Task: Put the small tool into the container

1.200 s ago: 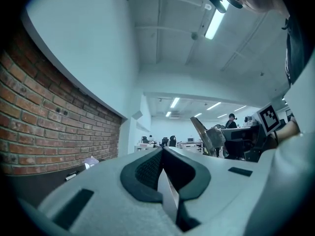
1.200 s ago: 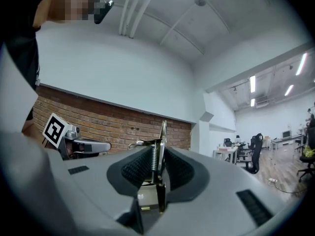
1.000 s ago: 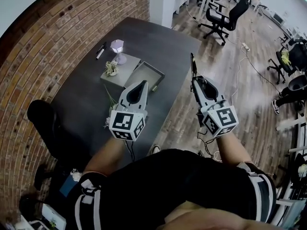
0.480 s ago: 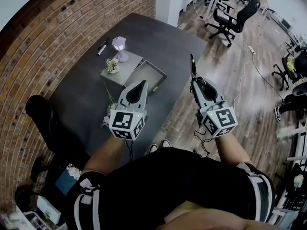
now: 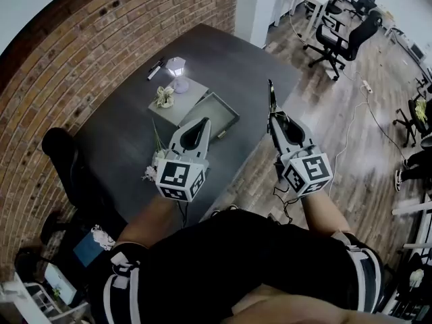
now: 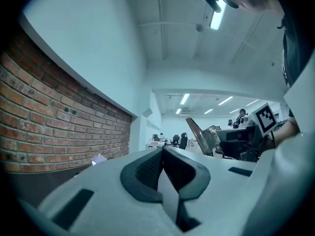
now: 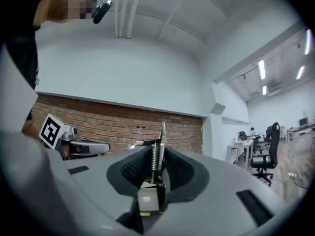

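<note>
Brick-walled office, wooden floor, dark bench [image 5: 121, 140] in front of the person. Nearest, left tongs [image 5: 202, 121] pinched together, nothing in them; right tongs [image 5: 275, 117] clamped on the small tool [image 5: 271, 94], a slim sprung metal piece standing up out of the pads, held in the air by the bench's right edge. Further on, the grey tray [image 5: 228, 106] on the bench, left of the tool and apart from it; then a small plant [image 5: 164, 97], lamp [image 5: 177, 66], office chairs [image 5: 335, 42] at the back.

Red brick wall [image 5: 101, 39], dark grey table [image 5: 223, 52], grey tray [image 5: 213, 109]
</note>
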`<state>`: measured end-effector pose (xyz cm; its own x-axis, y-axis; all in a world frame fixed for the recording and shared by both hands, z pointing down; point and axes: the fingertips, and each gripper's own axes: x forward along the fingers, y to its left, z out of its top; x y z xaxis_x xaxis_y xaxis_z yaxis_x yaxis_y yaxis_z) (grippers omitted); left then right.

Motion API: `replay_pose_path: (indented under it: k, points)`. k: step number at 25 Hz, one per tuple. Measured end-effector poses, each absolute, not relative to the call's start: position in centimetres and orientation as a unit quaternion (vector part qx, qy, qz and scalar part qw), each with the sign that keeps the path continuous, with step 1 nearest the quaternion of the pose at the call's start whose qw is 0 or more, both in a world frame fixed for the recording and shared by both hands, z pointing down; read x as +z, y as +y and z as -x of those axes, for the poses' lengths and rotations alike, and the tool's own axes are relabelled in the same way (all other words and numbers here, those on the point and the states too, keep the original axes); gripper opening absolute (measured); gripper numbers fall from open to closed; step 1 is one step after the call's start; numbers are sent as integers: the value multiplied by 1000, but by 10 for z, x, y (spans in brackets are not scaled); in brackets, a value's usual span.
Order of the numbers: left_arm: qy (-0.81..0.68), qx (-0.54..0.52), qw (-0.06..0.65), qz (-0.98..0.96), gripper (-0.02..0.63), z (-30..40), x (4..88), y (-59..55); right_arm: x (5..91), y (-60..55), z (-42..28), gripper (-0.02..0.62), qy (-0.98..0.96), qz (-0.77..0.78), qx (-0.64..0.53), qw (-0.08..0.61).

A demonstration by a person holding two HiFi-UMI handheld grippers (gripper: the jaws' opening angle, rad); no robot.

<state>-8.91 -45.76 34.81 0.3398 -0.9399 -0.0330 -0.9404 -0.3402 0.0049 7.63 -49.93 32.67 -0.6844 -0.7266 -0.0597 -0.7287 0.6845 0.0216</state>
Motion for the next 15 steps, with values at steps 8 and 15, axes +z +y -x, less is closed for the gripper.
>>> replay_pose_path:
  k: [8, 15]
  points:
    - [577, 13, 0, 817, 9, 88, 353, -465, 331, -512, -74, 84, 921, 388, 23, 17]
    - [581, 9, -14, 814, 9, 93, 364, -470, 342, -526, -64, 84, 925, 378, 23, -5]
